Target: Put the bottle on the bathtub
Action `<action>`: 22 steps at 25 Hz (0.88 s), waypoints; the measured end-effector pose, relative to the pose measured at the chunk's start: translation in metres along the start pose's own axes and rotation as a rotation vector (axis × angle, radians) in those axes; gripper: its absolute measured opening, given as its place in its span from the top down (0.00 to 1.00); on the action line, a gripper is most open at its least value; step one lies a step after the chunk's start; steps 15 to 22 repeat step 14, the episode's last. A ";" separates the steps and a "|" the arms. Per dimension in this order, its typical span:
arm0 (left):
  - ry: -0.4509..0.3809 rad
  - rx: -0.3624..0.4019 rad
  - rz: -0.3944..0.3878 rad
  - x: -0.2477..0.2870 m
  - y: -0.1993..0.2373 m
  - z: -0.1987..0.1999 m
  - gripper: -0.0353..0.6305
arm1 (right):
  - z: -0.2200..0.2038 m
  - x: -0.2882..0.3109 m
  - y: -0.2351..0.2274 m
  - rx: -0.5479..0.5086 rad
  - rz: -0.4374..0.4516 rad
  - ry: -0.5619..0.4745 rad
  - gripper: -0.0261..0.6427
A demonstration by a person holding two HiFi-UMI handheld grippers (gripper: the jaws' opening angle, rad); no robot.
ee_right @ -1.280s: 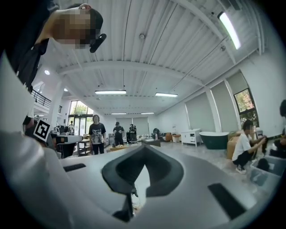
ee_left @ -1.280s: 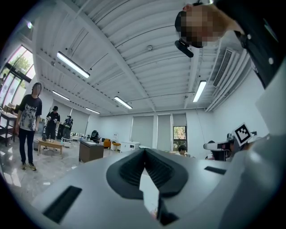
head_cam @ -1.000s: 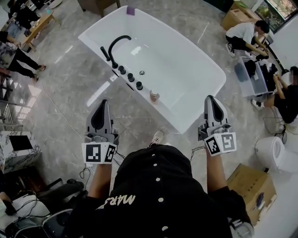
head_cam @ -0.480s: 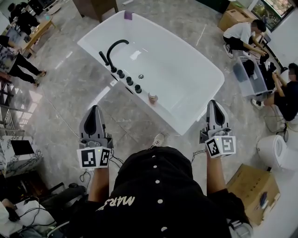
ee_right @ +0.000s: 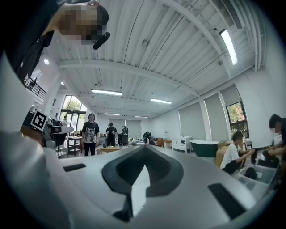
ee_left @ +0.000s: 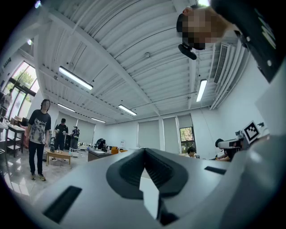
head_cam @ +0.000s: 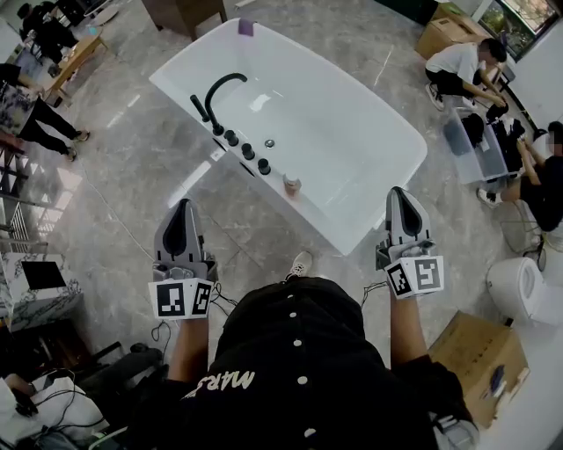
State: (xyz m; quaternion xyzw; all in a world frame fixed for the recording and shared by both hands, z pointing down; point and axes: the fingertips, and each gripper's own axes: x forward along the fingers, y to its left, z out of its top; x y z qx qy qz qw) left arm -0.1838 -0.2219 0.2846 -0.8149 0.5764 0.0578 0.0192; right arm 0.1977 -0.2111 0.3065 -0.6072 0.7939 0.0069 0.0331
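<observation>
The white bathtub point(head_cam: 352, 220) stands on the marble floor ahead of me in the head view. A small tan bottle point(head_cam: 291, 184) stands upright on the tub's near rim, just right of the black knobs point(head_cam: 249, 151). My left gripper point(head_cam: 182, 205) hangs over the floor, left of the tub and well short of the bottle. Over the tub's near right corner, my right gripper point(head_cam: 399, 192) is held at about the same height. Both are shut and hold nothing. Both gripper views look up at the ceiling, past the left gripper point(ee_left: 144, 150) and the right gripper point(ee_right: 144, 147), each with its jaws together.
A black faucet point(head_cam: 214, 92) arches over the tub's left rim, and a purple item point(head_cam: 245, 27) sits at its far end. People point(head_cam: 462, 66) crouch by a plastic bin point(head_cam: 471, 145) at the right. A white toilet point(head_cam: 515, 286) and a cardboard box point(head_cam: 479, 352) stand at the lower right.
My left gripper has dropped back and to the left, away from the tub. The right gripper has barely moved. The bottle stays on the rim.
</observation>
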 end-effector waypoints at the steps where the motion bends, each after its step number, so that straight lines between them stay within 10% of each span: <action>1: -0.002 0.000 0.000 0.000 0.000 0.001 0.93 | 0.000 0.001 0.001 -0.001 0.004 0.000 0.96; 22: 0.005 0.000 0.012 0.006 0.009 0.002 0.93 | -0.003 0.022 0.013 -0.002 0.035 0.010 0.96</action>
